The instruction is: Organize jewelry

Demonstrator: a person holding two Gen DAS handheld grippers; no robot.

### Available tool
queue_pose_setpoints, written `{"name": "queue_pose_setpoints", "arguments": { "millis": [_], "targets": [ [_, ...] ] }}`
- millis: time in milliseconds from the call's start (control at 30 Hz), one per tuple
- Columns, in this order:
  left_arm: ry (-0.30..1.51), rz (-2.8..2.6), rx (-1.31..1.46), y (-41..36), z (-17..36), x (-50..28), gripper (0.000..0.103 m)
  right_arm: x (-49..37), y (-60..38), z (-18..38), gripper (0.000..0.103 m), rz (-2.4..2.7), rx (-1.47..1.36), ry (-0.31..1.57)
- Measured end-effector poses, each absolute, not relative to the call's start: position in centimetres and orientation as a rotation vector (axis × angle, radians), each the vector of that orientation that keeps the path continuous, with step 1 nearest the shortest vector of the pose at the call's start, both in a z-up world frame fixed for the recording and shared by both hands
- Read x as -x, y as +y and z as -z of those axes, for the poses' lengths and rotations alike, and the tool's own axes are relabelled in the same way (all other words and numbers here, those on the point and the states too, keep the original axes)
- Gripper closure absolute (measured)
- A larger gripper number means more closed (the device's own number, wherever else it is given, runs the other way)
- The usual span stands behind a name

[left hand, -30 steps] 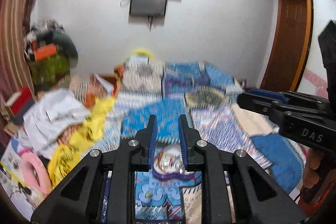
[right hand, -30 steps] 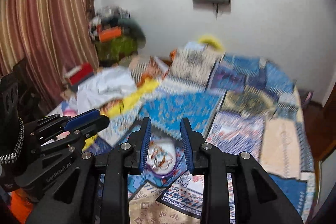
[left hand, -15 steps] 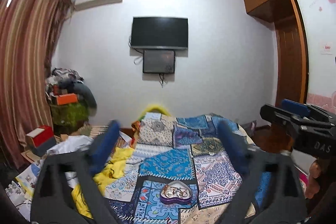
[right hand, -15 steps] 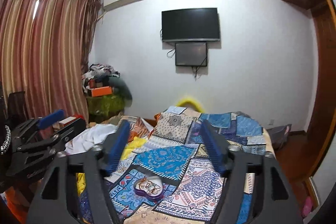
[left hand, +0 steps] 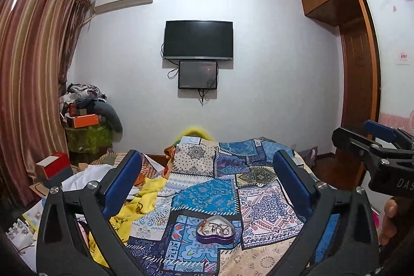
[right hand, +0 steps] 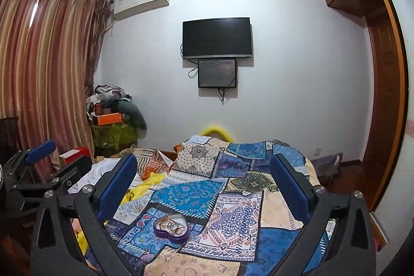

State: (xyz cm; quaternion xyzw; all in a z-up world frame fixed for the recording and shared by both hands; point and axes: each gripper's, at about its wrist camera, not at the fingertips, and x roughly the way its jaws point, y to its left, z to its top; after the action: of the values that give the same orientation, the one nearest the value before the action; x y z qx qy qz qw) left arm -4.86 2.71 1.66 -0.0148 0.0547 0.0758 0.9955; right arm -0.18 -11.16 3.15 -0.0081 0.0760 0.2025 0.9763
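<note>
A purple heart-shaped jewelry box (left hand: 215, 233) with several tangled pieces of jewelry in it lies on the patchwork bedspread (left hand: 207, 195). It also shows in the right wrist view (right hand: 171, 227). My left gripper (left hand: 207, 188) is open wide and empty, held well above and behind the box. My right gripper (right hand: 203, 188) is open wide and empty too, at a similar height. Each gripper shows at the edge of the other's view: the right one (left hand: 380, 146) and the left one (right hand: 38, 164).
Yellow cloth (left hand: 139, 206) and white clothes (left hand: 85, 175) lie on the bed's left side. A red box (left hand: 53, 164) and a pile of clutter (left hand: 85, 115) stand by the curtain. A TV (left hand: 198, 40) hangs on the far wall. A wooden wardrobe (left hand: 357, 69) is at right.
Both grippers have opened from nearly shut to wide and pulled up and back from the jewelry box, which now looks smaller and lower in both views.
</note>
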Motion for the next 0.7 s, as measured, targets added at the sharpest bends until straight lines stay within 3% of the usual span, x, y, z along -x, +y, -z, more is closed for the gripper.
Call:
{"name": "queue_pose_setpoints", "arguments": {
  "millis": [700],
  "targets": [
    [0.138, -0.164, 0.042, 2.9, -1.2, 3.9, 0.001, 0.6, -11.4, -2.6, 0.001, -0.422, 0.034, 0.186]
  ]
}}
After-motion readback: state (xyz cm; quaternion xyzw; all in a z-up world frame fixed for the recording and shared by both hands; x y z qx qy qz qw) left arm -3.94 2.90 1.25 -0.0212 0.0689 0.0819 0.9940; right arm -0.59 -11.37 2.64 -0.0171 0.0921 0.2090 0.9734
